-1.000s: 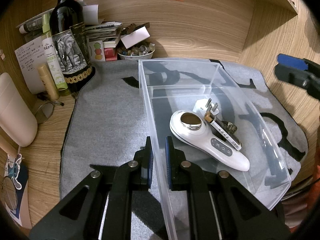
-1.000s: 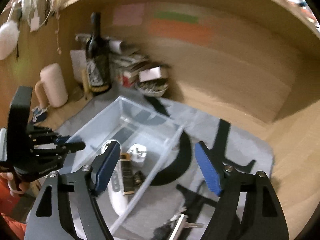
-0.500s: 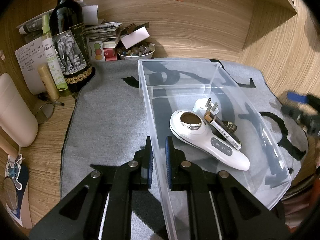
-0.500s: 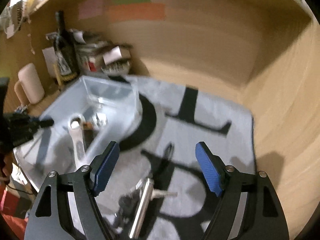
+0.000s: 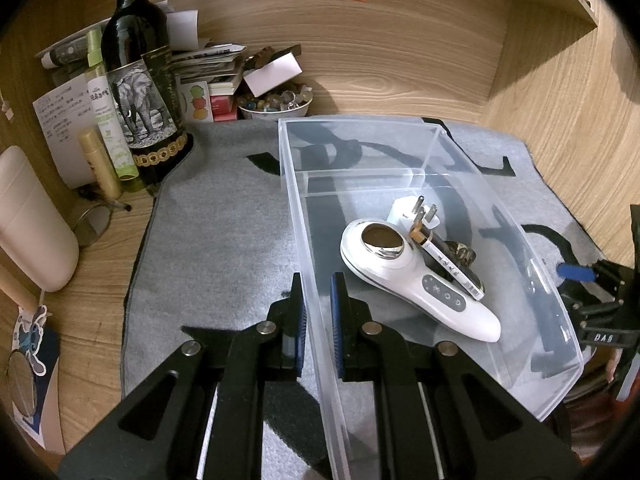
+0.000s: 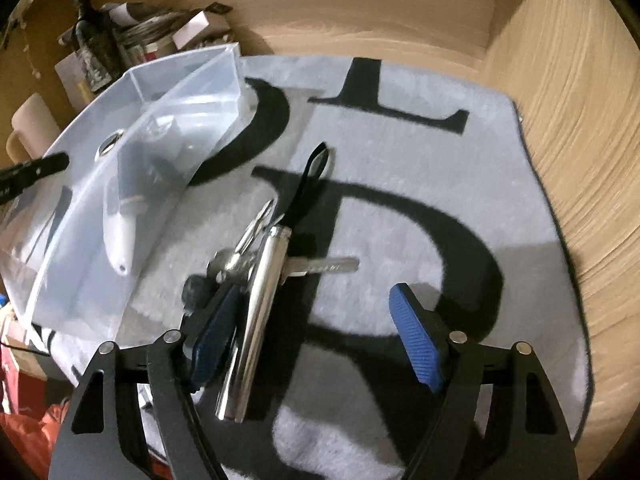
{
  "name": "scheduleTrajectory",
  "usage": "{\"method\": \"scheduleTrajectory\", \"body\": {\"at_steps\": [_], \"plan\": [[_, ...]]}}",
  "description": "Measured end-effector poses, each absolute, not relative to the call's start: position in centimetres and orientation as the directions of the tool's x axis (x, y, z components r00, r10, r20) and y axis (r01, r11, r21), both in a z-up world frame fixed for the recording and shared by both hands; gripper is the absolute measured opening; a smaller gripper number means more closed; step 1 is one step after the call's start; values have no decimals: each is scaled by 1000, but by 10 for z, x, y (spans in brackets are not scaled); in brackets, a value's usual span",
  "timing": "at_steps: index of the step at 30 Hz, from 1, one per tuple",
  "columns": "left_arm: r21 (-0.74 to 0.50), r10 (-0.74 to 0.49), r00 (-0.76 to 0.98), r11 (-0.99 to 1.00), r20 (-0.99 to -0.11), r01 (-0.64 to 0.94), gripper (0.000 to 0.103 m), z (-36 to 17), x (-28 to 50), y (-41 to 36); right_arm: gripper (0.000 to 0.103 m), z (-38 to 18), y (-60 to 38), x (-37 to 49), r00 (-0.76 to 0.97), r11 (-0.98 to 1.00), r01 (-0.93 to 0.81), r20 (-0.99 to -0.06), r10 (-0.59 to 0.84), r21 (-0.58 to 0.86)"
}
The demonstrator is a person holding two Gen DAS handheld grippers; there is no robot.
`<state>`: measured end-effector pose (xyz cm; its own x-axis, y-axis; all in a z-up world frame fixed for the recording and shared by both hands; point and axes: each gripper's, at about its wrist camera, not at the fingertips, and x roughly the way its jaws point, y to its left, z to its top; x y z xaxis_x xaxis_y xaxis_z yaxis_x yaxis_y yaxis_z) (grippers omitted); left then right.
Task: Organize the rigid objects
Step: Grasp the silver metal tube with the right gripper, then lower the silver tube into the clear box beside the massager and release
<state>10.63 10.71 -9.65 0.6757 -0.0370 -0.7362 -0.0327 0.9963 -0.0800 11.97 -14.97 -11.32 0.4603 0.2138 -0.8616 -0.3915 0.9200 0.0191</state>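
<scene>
My left gripper (image 5: 317, 280) is shut on the left wall of a clear plastic bin (image 5: 360, 121), one finger inside and one outside. In the bin lie a white handheld device (image 5: 416, 280), a white plug adapter (image 5: 402, 212) and a thin labelled stick (image 5: 450, 266). On the mat to the right of the bin (image 6: 188, 72) lies a silver metal tube (image 6: 260, 312) with a bunch of keys (image 6: 320, 266) and a black strap (image 6: 308, 184). My right gripper (image 6: 316, 336) hangs low over them, jaws closing. The tube lies between the jaws beside the left finger (image 6: 212, 336), and nothing is gripped.
A grey mat (image 5: 224, 216) with black letters covers the wooden desk. At the back left stand a wine bottle (image 5: 140, 92), slim tubes, stacked booklets and a bowl of stones (image 5: 276, 104). A beige mug (image 5: 28, 220) stands far left. Wooden walls close the back and right.
My right gripper swung from over the bin to the right and came down over the tube and keys on the mat. The left gripper and the bin kept still.
</scene>
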Motion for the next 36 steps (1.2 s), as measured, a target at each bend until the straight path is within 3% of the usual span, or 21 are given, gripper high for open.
{"method": "scheduleTrajectory", "body": {"at_steps": [3,8,10,25,36], "plan": [[-80,-37,676,996,-736,-33,11,-97,106,108,57,-114,-145,113,469,911,-412,-858,209,-4],[-79,-36,676,996,-736,-33,11,-97,105,109,18,-111,-144,106,471,900,-437,-852,228,-1],[-78,-35,676,996,-736,-33,11,-97,105,109,14,-110,-146,107,472,901,-434,-850,233,6],[-77,-35,676,997,-736,-32,11,-97,103,109,14,-57,-148,118,599,911,-411,-744,298,34],[-75,-33,676,997,-736,-33,11,-97,103,107,14,-1,-104,126,669,860,-511,-623,405,9]]}}
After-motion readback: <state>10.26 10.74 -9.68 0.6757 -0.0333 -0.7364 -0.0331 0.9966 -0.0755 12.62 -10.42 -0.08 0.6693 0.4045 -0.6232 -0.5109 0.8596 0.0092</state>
